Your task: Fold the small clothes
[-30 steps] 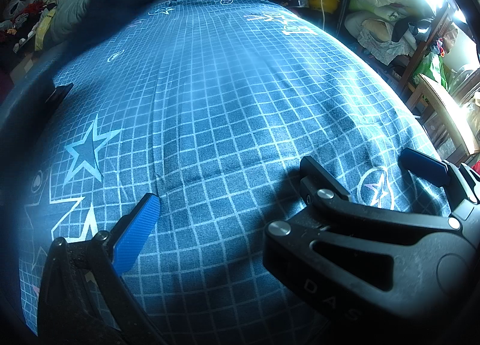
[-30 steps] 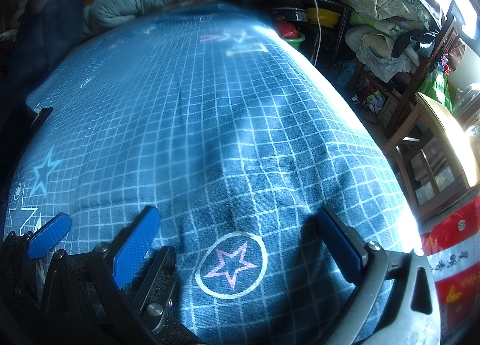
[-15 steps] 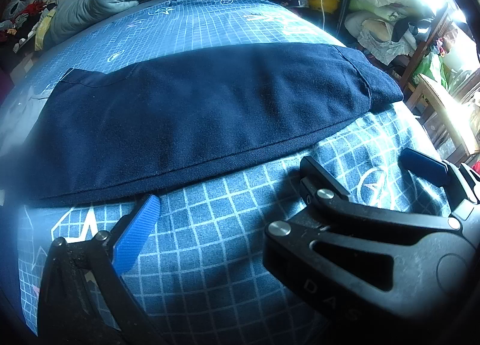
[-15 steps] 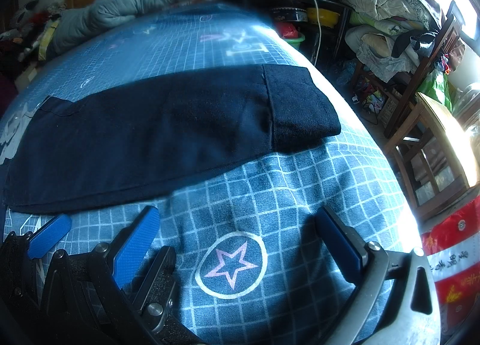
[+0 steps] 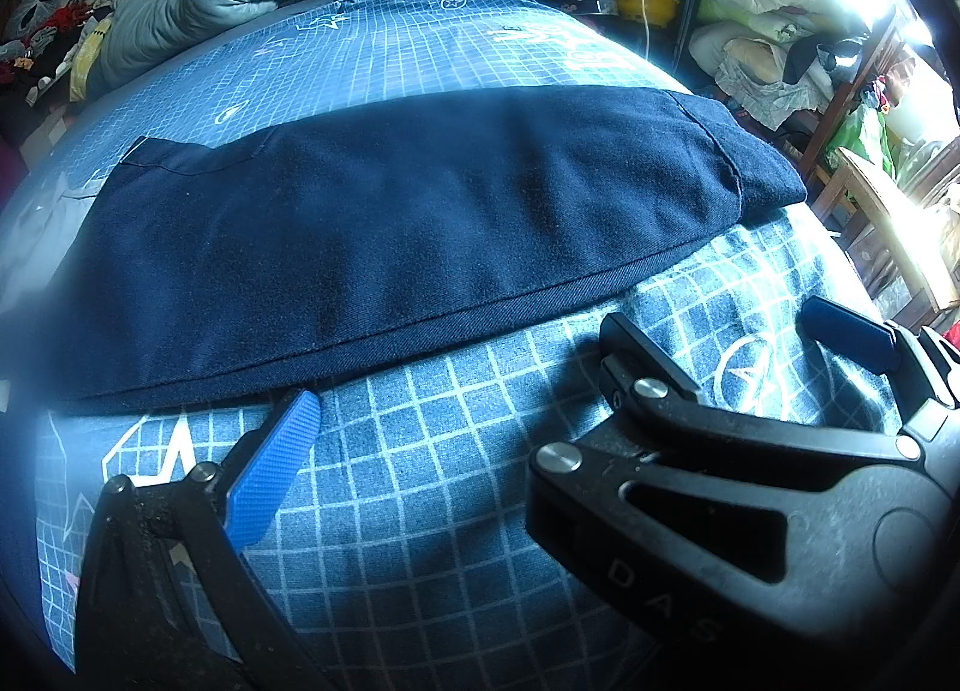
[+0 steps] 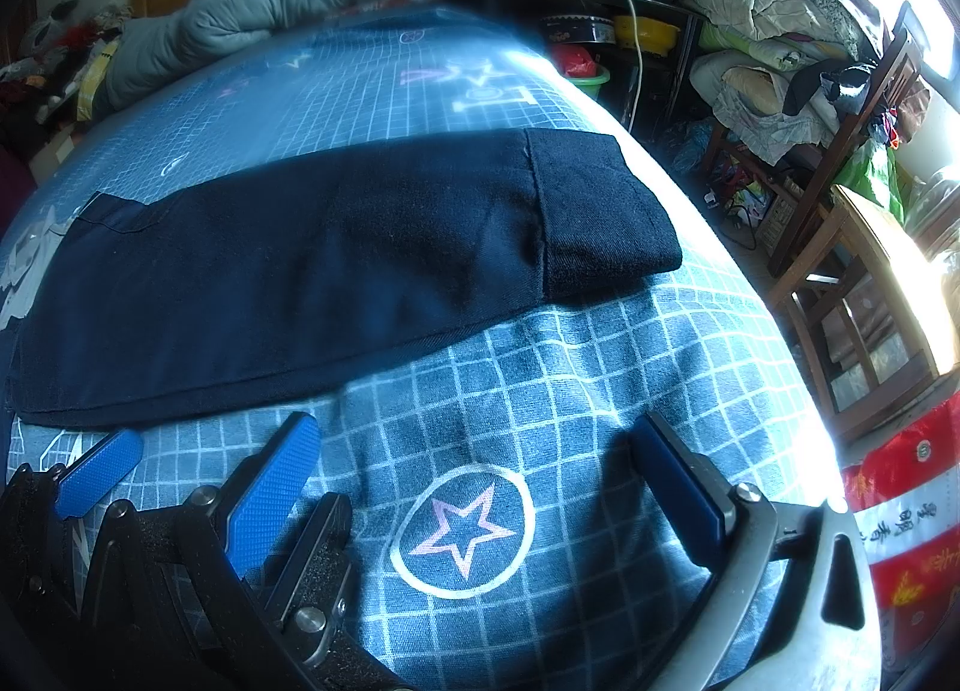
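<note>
Covering the bed, a blue grid sheet carries the navy garment across its middle, beyond both gripped-nothing, wide-spread grippers, left and right, while the red banner is shown only by the right view.

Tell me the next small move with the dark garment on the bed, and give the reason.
Probably bring the right gripper forward to the dark garment's right end and pinch it, to fold it leftward. The garment lies flat in a long strip across the bed sheet; both the right gripper and the left gripper are open, holding nothing, just short of its near edge.
</note>
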Demonstrator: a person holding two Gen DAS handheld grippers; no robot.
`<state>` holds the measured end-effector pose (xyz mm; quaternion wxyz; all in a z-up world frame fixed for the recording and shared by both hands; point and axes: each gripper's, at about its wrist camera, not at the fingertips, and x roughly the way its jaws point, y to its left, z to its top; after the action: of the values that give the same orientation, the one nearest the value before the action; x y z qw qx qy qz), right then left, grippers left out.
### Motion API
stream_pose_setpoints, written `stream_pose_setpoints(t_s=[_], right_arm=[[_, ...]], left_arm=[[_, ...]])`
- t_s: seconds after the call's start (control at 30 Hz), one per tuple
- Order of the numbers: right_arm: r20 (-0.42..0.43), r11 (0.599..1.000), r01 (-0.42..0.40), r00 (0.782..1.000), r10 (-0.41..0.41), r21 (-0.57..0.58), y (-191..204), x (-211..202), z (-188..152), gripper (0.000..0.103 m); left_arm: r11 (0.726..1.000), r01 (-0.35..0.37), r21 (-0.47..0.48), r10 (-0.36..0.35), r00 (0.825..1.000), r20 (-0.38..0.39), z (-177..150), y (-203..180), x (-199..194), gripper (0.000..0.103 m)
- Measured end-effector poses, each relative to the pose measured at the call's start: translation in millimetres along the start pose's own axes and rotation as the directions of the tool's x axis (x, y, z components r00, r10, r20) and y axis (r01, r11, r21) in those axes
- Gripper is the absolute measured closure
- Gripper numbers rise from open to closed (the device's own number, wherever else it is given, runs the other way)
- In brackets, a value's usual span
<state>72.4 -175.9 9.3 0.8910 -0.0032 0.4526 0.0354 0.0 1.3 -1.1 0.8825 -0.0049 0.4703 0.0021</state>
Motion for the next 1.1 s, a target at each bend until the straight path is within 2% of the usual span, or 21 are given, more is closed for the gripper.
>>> stream_pose_setpoints(t_s=[0.4, 0.43, 0.53, 1.1], right_arm=[[-0.002, 1.000, 0.003, 1.000, -0.003, -0.002, -0.3, 0.6, -0.2, 0.000], [-0.001, 1.000, 0.000, 1.000, 0.000, 0.001, -0.6, 0.3, -0.5, 0.000], [-0.002, 1.000, 0.000, 1.000, 0.000, 0.000, 0.2, -0.1, 0.0, 0.000], [0.003, 1.000, -0.007, 1.000, 0.007, 0.001, -0.7, 0.9, 0.2, 0.000]], left_arm=[[1.000, -0.001, 0.001, 0.001, 1.000, 0.003, -0.3, -2.2, 0.0, 0.000], [1.000, 0.000, 0.000, 0.000, 1.000, 0.002, 11.0, -9.7, 5.3, 0.000], [1.000, 0.000, 0.000, 0.000, 1.000, -0.005, 1.4, 0.1, 2.6, 0.000], [1.000, -0.007, 0.004, 0.007, 1.000, -0.014, 1.0, -3.3, 0.0, 0.000]])
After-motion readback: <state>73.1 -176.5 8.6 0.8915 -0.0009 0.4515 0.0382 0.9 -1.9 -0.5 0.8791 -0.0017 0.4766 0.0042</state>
